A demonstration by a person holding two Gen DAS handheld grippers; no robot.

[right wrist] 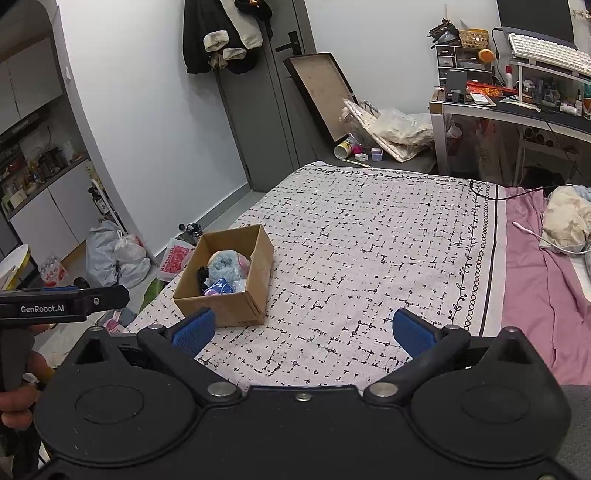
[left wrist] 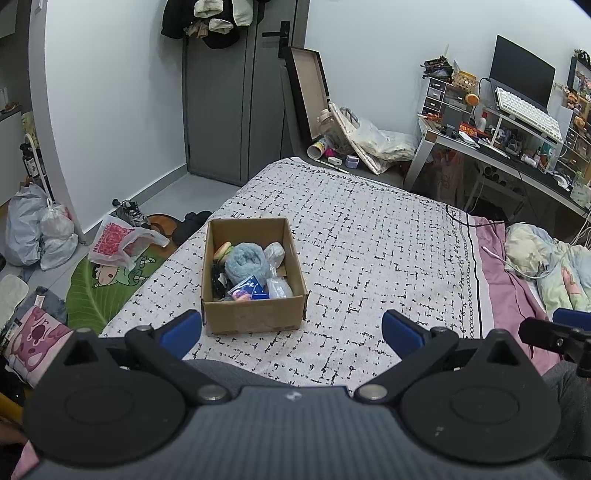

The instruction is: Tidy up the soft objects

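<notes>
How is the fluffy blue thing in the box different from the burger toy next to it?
The fluffy blue thing is bigger, sits in the middle of the cardboard box and is pale blue all over. The burger toy is smaller, is tucked into the far left corner and has tan, green and red layers. Both lie inside the box, and neither gripper touches them.

cardboard box (left wrist: pixel 254 317): near wall hides the lower parts of the things inside
black item (left wrist: pixel 218 277): in the box, lower centre-left, too dark to identify
right gripper (left wrist: pixel 561 334): cut off by the right frame edge
monitor (right wrist: pixel 535 16): cropped at the top right
hand (right wrist: pixel 16 402): partly out of frame, lower left
</notes>
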